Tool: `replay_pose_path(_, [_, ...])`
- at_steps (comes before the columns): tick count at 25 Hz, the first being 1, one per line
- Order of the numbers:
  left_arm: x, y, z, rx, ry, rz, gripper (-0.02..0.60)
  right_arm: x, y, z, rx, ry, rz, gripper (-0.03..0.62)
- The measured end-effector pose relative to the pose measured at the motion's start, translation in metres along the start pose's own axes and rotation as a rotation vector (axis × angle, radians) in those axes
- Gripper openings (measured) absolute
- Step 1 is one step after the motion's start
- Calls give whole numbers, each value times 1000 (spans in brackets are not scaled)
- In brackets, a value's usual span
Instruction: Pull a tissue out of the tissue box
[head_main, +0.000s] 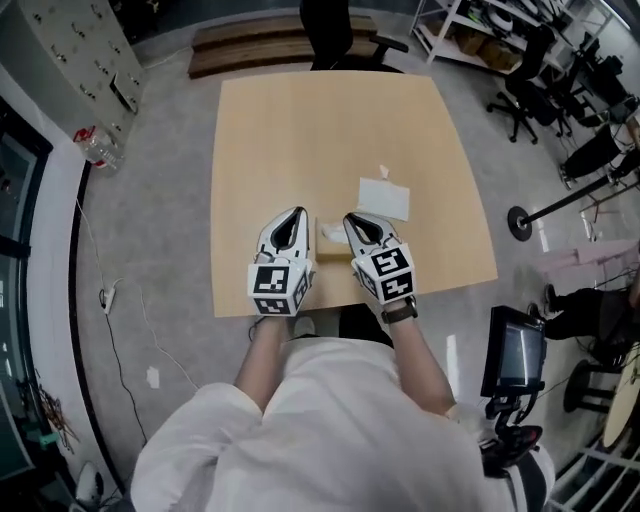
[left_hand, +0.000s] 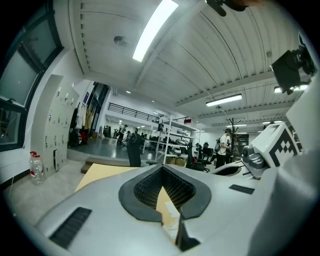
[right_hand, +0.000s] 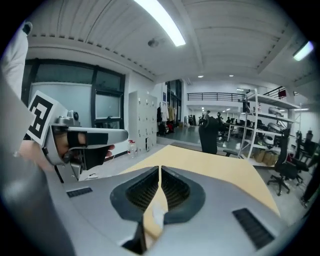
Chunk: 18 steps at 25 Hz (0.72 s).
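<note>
A tan tissue box (head_main: 331, 245) with white tissue showing at its top stands near the front edge of the wooden table (head_main: 300, 130). My left gripper (head_main: 296, 213) is just left of the box and my right gripper (head_main: 353, 218) just right of it; both point away from me. In the left gripper view the left gripper (left_hand: 162, 168) has its jaws closed tip to tip with nothing in them. The right gripper (right_hand: 160, 169) looks the same in the right gripper view. A loose white tissue (head_main: 384, 198) lies flat on the table beyond the right gripper.
A small white scrap (head_main: 383, 172) lies past the loose tissue. A black office chair (head_main: 335, 35) stands at the table's far edge. A water bottle (head_main: 100, 148) is on the floor at the left. A stand with a dark screen (head_main: 514, 352) is at my right.
</note>
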<state>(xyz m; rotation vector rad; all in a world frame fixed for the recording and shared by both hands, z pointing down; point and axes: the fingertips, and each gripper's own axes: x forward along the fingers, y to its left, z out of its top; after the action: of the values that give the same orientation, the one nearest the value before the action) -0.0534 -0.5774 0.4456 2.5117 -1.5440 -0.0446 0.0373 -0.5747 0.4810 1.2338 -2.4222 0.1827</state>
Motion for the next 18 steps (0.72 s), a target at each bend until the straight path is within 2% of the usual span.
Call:
replay_pose_path(6, [39,4,-49,-12,121,-26,-12,34,-40,-34,-4,79,-7,2])
replay_pose_path(13, [58,-18,-99,-7,239,-61,-12,59,-51,-94,58,213,50,9])
replay_pose_path(18, [69,-14,-120,-40,285,-39,-12,80,-43,-131,75,286,92,46])
